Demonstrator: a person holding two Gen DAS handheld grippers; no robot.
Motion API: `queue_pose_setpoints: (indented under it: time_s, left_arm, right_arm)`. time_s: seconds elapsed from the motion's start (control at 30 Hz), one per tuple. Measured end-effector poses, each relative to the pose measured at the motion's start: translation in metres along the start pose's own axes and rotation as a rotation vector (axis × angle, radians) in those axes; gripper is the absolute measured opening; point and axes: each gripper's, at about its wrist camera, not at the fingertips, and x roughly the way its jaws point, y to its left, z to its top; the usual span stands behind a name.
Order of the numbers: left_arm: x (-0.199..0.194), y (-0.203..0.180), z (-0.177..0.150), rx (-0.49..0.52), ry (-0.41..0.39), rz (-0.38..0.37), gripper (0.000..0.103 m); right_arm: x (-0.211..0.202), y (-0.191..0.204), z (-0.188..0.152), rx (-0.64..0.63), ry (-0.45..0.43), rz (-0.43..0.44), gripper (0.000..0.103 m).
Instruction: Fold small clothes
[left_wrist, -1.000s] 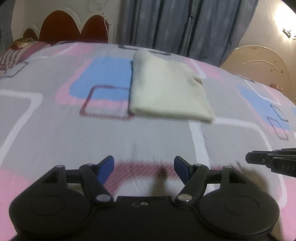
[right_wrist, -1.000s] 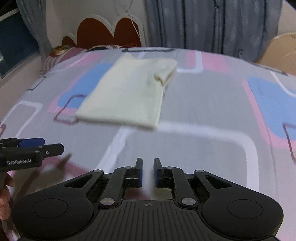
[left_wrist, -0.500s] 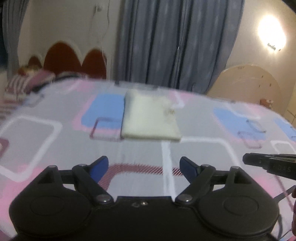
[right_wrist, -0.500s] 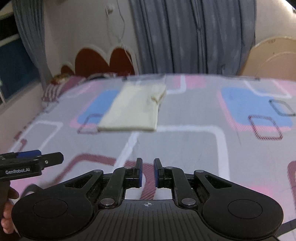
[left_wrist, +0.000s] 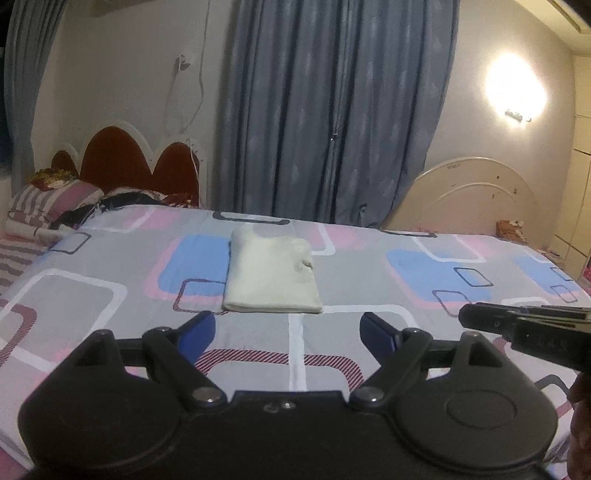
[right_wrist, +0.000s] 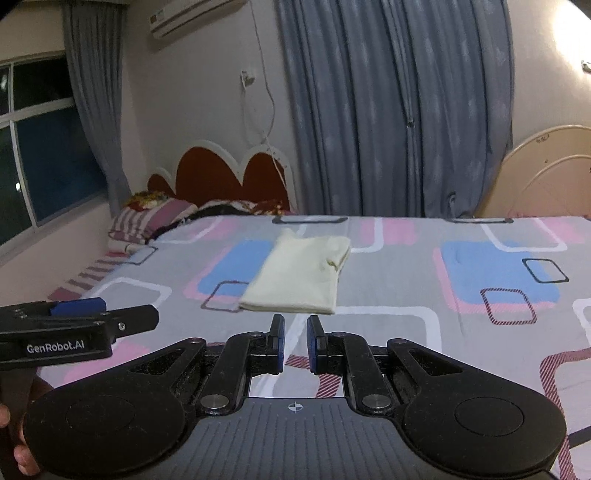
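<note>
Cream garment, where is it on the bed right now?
The folded cream garment lies flat mid-bed, beside a blue patch on the bedsheet, ahead of both grippers and touching neither.

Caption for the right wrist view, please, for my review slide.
Right gripper nearly closed and empty, above the patterned bedsheet; folded cream garment lies ahead, left gripper alongside.

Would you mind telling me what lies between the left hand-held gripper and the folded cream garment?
Only bare patterned bedsheet, as the left wrist view shows: nothing lies between the open left hand-held gripper and the folded cream garment.

Patterned bed (left_wrist: 110, 295) bears folded garment (left_wrist: 271, 275)
</note>
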Motion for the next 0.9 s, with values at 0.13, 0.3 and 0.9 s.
queue_pose_setpoints:
  time_s: [0.13,0.3,0.9]
  left_arm:
    - [-0.009,-0.006,-0.005,0.030,-0.012,0.012,0.087]
    - [-0.014,-0.010,-0.008,0.036,-0.014,0.016,0.094]
    - [-0.024,-0.014,-0.016,0.053,-0.062,0.113,0.103]
  right_arm:
    - [-0.007,0.002,-0.006,-0.003,0.007,-0.010,0.012]
    - [-0.013,0.001,-0.012,-0.003,0.015,-0.013,0.012]
    - [-0.025,-0.003,-0.021,-0.038,-0.060,-0.129,0.103]
